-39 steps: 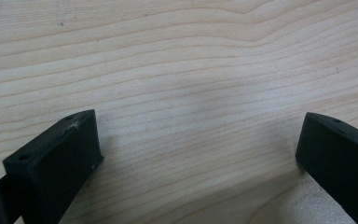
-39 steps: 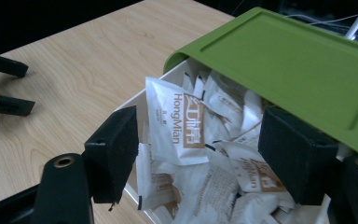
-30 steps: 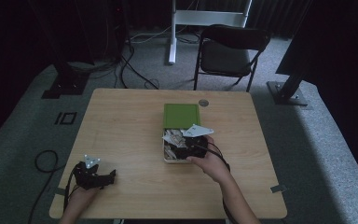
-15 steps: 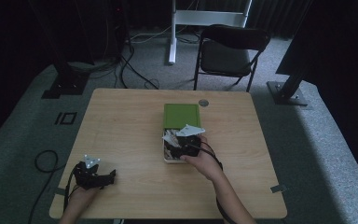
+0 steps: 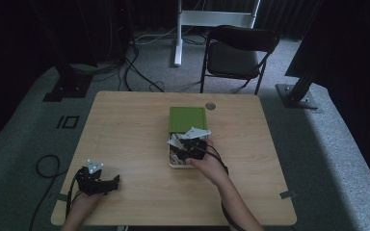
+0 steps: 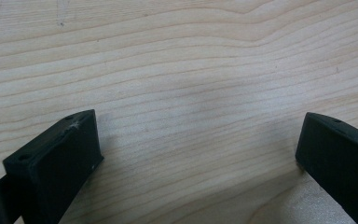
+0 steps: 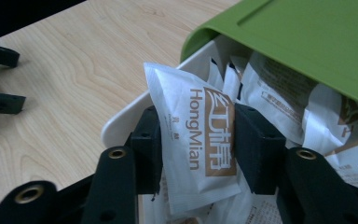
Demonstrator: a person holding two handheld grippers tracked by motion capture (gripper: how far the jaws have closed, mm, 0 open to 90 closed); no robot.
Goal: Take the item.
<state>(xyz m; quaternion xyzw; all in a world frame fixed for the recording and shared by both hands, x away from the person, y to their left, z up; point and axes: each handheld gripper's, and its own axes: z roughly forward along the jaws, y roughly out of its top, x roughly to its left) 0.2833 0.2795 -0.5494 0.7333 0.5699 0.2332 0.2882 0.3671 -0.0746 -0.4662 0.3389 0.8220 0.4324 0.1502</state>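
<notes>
A white box full of paper sachets sits mid-table, with its green lid slid toward the far side. My right gripper reaches into the box's open near end. In the right gripper view its jaws have just been closing, and the right gripper is shut on a white sachet printed "HongMian". The sachet stands up above the box rim, under the green lid. My left gripper rests near the table's front left corner. The left gripper is open over bare wood.
More sachets crowd the box beside the held one. A round grommet sits near the table's far edge. A folding chair and black stand feet are on the carpet beyond, and cables trail at the left.
My right gripper has shifted slightly left over the box's open end. The left hand and gripper have stayed put.
</notes>
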